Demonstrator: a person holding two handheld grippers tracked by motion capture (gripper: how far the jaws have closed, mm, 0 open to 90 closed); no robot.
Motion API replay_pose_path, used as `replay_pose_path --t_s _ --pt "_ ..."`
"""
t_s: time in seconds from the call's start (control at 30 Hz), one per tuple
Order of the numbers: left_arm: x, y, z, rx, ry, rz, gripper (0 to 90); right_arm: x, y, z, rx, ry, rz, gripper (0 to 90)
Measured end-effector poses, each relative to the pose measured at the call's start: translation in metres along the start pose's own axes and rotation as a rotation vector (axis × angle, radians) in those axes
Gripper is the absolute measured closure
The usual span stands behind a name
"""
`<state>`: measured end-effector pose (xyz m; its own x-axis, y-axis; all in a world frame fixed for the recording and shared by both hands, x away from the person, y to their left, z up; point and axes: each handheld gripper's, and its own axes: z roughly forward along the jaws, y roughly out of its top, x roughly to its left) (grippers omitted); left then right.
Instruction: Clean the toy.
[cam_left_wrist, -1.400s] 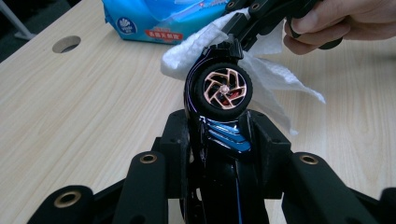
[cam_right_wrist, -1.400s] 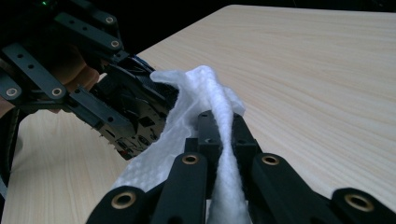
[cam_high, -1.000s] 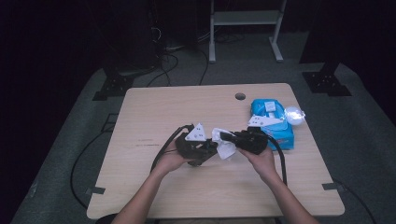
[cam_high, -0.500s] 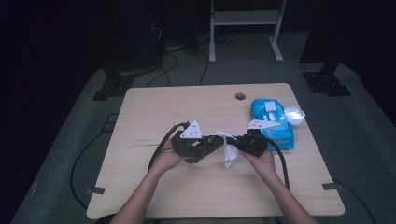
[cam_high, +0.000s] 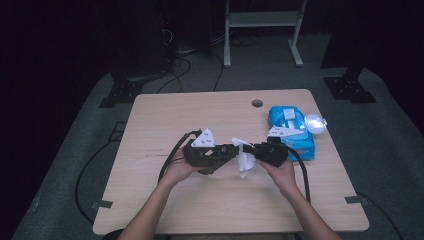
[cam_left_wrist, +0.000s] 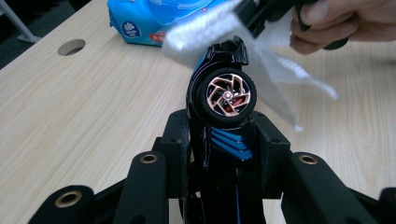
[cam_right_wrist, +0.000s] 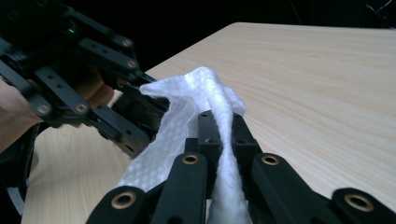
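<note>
Toy car: black and blue, copper-spoked wheel, clamped nose-up in your left gripper above the table middle. Wipe: white, pinched in your right gripper, draped against the car's top. Wipes pack: blue, just beyond your right hand.

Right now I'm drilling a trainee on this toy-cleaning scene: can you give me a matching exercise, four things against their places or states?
Things:
1. toy car
2. white wipe
3. blue wipes pack
4. round hole

Places or states:
A. lying on the table's right side
B. clamped in the left gripper
C. cut into the tabletop near the far edge
D. pinched in the right gripper

Pairs: 1-B, 2-D, 3-A, 4-C
</note>
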<state>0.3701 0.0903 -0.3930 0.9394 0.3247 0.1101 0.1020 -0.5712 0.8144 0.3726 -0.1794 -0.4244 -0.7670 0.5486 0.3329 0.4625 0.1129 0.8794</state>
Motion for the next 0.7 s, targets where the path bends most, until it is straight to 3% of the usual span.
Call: replay_pose_path --t_s 0.2,0.37,0.43,0.53,0.7 --pt "0.002 -0.001 -0.002 -0.003 -0.005 -0.008 63.0 -0.001 -0.004 0.006 0.028 -0.008 0.002 86.0" --pt "0.001 -0.002 0.002 0.003 -0.006 -0.006 63.0 0.007 0.007 -0.003 -0.024 0.009 -0.012 85.9" --pt "0.0 -0.002 0.004 0.009 -0.009 -0.002 63.0 0.013 0.012 -0.006 -0.039 -0.002 -0.04 86.0" --pt "-0.003 -0.001 0.009 0.025 -0.012 0.009 63.1 0.022 0.02 -0.008 -0.065 0.034 -0.052 86.0" --pt "-0.006 0.0 0.012 0.041 -0.02 0.024 63.1 0.032 0.023 -0.003 -0.043 0.038 -0.108 85.9"
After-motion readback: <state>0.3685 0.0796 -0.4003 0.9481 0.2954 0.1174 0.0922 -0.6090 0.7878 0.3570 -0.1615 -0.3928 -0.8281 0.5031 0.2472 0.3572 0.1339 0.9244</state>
